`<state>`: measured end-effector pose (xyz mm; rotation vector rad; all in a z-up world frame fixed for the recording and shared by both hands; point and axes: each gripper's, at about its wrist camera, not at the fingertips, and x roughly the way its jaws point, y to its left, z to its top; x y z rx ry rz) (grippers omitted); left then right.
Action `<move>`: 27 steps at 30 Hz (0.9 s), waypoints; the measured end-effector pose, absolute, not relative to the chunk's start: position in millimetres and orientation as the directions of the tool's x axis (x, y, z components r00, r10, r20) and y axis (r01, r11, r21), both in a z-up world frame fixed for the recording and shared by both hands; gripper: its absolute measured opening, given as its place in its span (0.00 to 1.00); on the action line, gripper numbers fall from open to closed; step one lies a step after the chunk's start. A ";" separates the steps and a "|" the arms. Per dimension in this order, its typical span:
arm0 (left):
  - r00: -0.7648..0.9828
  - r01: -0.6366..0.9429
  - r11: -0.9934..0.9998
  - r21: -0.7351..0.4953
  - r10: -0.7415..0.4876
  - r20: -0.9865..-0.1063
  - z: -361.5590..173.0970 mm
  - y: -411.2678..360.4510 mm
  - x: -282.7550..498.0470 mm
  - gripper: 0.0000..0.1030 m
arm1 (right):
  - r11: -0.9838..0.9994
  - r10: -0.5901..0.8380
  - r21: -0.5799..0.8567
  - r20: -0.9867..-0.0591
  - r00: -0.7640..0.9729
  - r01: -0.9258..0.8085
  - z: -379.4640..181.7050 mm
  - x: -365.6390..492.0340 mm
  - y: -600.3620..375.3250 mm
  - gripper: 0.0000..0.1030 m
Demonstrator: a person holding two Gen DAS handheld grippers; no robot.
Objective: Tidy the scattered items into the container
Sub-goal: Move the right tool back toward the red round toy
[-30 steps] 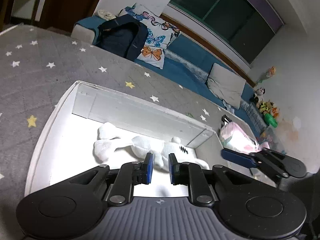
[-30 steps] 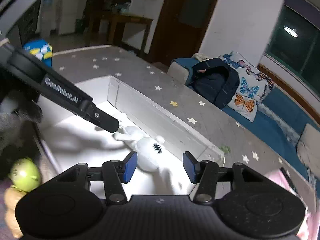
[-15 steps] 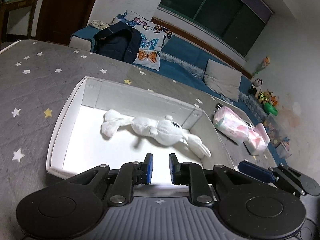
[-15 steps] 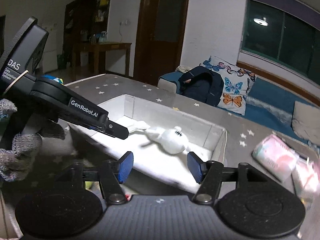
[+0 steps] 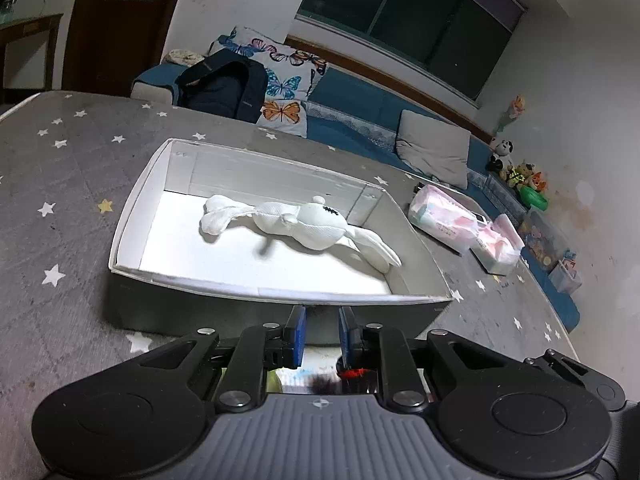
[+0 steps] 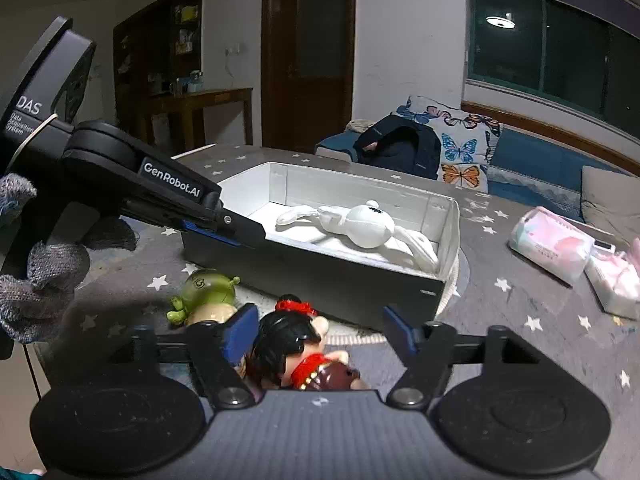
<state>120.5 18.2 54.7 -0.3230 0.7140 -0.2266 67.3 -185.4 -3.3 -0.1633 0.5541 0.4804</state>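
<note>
Clearly the biggest thing is the white box (image 6: 450, 232), mid-frame in the right wrist view on the star-patterned grey mat (image 6: 520, 320), with a white plush rabbit (image 6: 360, 228) already lying limp inside it. By its look that plush is soft and light; the things left outside look harder. Low in the frame, just before the box's dark near wall, lies a dark-haired doll in red (image 6: 296, 344), seemingly glossy rigid plastic, light but slippery, so its round head or waist seems the surest hold. Left of it lies a green ogre figure (image 6: 208, 288), probably similar. The right claw (image 6: 320, 334) is opening, its pads flanking the doll without pressing it. The left claw (image 6: 236, 232), at the left of that view, is clenched nearly shut on nothing, hovering by the box's near corner, where it may crowd a lift. Pink wrapped packs (image 6: 552, 246) sit well apart at right, out of the way.
</note>
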 end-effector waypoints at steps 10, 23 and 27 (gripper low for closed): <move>0.691 0.179 0.911 -0.372 -0.386 -0.611 52.0 -2.4 90.2 0.19 | 0.883 0.379 -0.012 -0.572 0.727 -0.469 -12.2 32.8 -194.8 0.71; 0.550 0.277 0.856 -0.436 -0.513 -0.659 32.4 -30.5 71.5 0.21 | 0.879 0.386 0.031 -0.630 0.674 -0.475 -29.8 5.6 -196.4 0.71; 0.518 0.277 0.842 -0.463 -0.537 -0.666 26.1 -33.0 71.1 0.21 | 0.877 0.392 0.038 -0.633 0.667 -0.479 -33.0 5.1 -195.9 0.69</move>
